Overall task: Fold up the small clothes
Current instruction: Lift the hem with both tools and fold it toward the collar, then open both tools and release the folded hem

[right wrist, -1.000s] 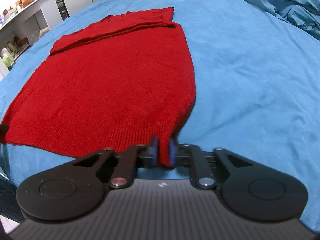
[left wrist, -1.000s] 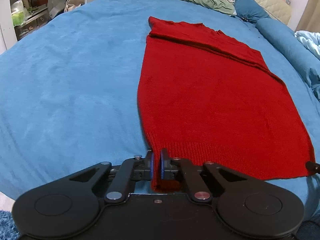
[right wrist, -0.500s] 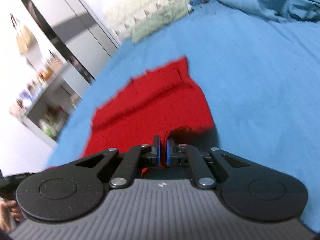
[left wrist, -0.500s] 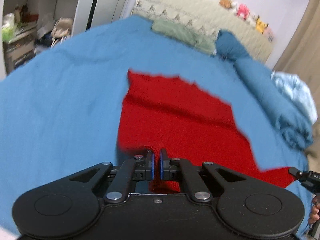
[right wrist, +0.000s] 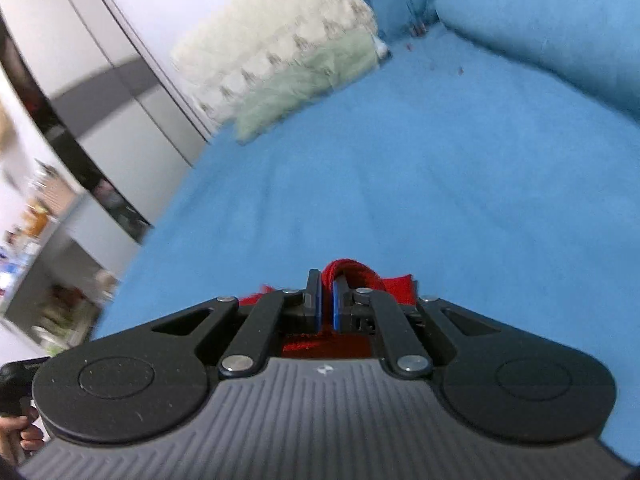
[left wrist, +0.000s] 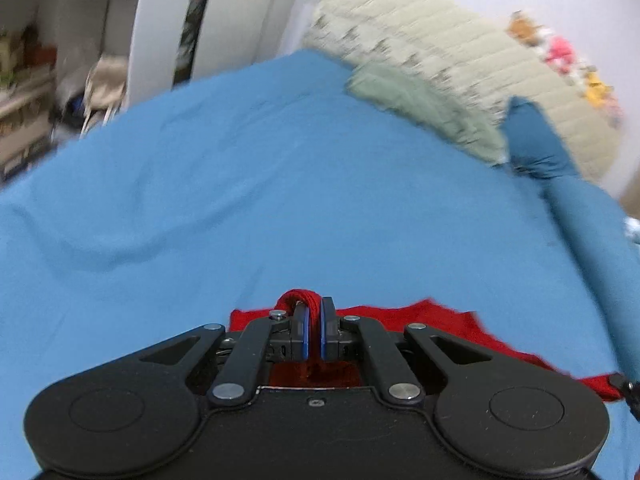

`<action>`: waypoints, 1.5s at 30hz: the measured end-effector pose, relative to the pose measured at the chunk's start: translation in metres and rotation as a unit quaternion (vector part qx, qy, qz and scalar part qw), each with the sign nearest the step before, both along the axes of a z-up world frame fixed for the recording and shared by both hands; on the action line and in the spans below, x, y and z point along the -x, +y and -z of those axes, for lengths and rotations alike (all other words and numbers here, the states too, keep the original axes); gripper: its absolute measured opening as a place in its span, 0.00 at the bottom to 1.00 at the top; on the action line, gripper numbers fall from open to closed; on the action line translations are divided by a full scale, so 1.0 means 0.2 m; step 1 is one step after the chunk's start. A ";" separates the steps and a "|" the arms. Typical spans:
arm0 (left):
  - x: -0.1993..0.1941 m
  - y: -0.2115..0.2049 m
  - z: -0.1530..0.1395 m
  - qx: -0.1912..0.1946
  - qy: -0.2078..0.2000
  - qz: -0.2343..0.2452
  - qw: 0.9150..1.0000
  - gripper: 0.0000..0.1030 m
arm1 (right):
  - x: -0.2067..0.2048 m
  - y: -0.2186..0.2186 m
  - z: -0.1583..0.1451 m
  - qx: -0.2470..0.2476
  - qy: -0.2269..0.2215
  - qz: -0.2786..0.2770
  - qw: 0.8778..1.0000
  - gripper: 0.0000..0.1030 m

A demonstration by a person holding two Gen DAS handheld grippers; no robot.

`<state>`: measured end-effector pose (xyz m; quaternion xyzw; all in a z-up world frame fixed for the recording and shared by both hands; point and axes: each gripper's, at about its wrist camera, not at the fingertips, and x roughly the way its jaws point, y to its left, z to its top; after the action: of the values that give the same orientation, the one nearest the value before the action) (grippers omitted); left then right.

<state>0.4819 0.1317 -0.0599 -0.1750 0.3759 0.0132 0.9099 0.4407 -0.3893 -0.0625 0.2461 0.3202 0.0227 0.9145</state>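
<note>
A red knit garment [left wrist: 448,322] lies on the blue bed [left wrist: 280,200]. My left gripper [left wrist: 313,320] is shut on its hem corner, which bunches up between the pads. My right gripper [right wrist: 326,294] is shut on the other hem corner of the red garment [right wrist: 396,286]. Both hold the hem lifted above the bed, and most of the garment is hidden below the grippers. The right gripper's tip shows at the right edge of the left wrist view [left wrist: 624,386].
A green pillow [left wrist: 420,108] and a cream quilted headboard [left wrist: 460,64] are at the far end of the bed. A blue bolster [left wrist: 580,208] and duvet [right wrist: 560,20] lie on the right. Shelves [left wrist: 24,92] and a wardrobe [right wrist: 100,92] stand left.
Both grippers have lifted the hem and carried it forward toward the far end. The garment, spread out flat before, has mostly dropped out of sight below the grippers.
</note>
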 end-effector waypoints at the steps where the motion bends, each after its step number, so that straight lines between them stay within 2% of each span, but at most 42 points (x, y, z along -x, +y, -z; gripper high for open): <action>1: -0.04 0.00 0.08 0.001 0.011 -0.006 1.000 0.05 | -0.05 0.01 0.06 0.001 0.008 0.004 1.000 0.19; 5: -0.16 -0.01 0.24 -0.021 0.024 -0.007 0.999 0.05 | -0.20 0.01 0.20 0.004 0.010 0.014 1.000 0.19; 9: -0.19 -0.02 0.27 -0.024 0.022 -0.009 0.999 0.05 | -0.28 0.00 0.24 0.013 -0.004 0.009 1.000 0.21; 11: -0.19 -0.01 0.25 -0.013 0.017 -0.017 1.000 0.15 | -0.27 0.02 0.25 0.020 -0.012 -0.002 1.000 0.26; 12: -0.20 0.00 0.24 -0.004 0.013 -0.021 1.000 0.24 | -0.26 0.03 0.23 0.027 -0.018 -0.006 0.999 0.41; 13: -0.18 -0.01 0.21 -0.001 0.005 -0.025 1.000 0.51 | -0.23 0.03 0.22 0.039 -0.026 -0.006 0.999 0.54; 14: -0.14 -0.01 0.17 -0.006 -0.010 -0.029 1.000 0.64 | -0.19 0.05 0.20 0.057 -0.043 -0.003 0.997 0.79; 15: -0.10 -0.02 0.13 -0.016 -0.026 -0.030 0.999 0.81 | -0.16 0.07 0.19 0.069 -0.058 -0.004 0.996 0.88; 16: -0.04 -0.03 0.09 -0.030 -0.045 -0.025 0.998 0.87 | -0.11 0.08 0.17 0.080 -0.073 -0.018 0.994 0.89; 19: 0.15 -0.12 0.01 -0.087 -0.074 0.025 0.993 0.90 | 0.03 0.18 0.16 0.122 -0.090 -0.070 0.986 0.89; 21: 0.26 -0.18 0.03 -0.103 -0.078 0.070 0.989 0.90 | 0.11 0.25 0.20 0.132 -0.083 -0.105 0.982 0.89; 24: 0.34 -0.26 0.14 -0.110 -0.043 0.117 0.986 0.91 | 0.16 0.34 0.31 0.133 -0.055 -0.132 0.981 0.89; 28: 0.35 -0.29 0.36 -0.124 0.011 0.127 0.984 0.91 | 0.17 0.41 0.50 0.158 0.004 -0.129 0.979 0.89; 32: 0.36 -0.32 0.41 -0.156 0.007 0.134 0.979 0.91 | 0.22 0.45 0.55 0.178 -0.012 -0.124 0.976 0.92; 35: 0.36 -0.35 0.36 -0.156 0.014 0.127 0.979 0.90 | 0.23 0.48 0.52 0.193 -0.007 -0.131 0.972 0.92; 37: 0.38 -0.36 0.30 -0.140 0.009 0.123 0.982 0.90 | 0.27 0.46 0.46 0.182 -0.003 -0.128 0.975 0.92; 39: 0.42 -0.37 0.22 -0.126 0.004 0.117 0.985 0.90 | 0.35 0.43 0.35 0.163 -0.022 -0.136 0.977 0.91; 42: 0.48 -0.42 0.10 -0.114 0.000 0.125 0.986 0.91 | 0.50 0.39 0.19 0.186 -0.043 -0.119 0.974 0.92; 45: 0.54 -0.51 0.04 -0.099 -0.007 0.149 0.984 0.99 | 0.66 0.31 0.13 0.210 -0.049 -0.090 0.972 0.92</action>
<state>0.3730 0.0299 -0.0669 -0.0263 0.3883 -0.0866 0.9171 0.3084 -0.3267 -0.0877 0.0177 0.2931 0.0493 0.9547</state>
